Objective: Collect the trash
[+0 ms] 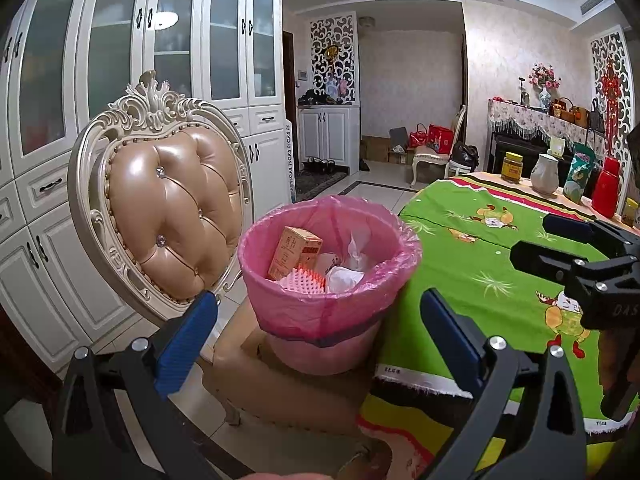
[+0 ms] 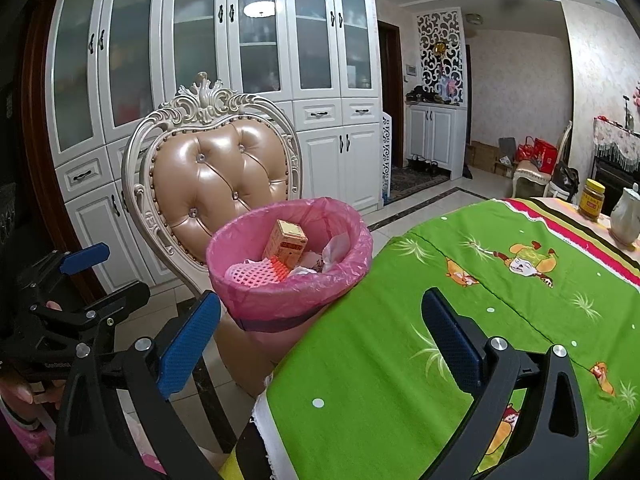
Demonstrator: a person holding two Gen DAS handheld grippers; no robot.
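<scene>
A waste bin with a pink liner stands on the seat of a padded chair, beside the table corner. Inside lie an orange carton, a pink studded mat and crumpled white paper. My left gripper is open in front of the bin, nothing between its blue pads. My right gripper hovers over the table's edge, open and holding nothing.
The table wears a green cartoon cloth. At its far end stand a yellow-lidded jar, a white jug, a snack bag and a red flask. White cabinets line the wall behind the chair.
</scene>
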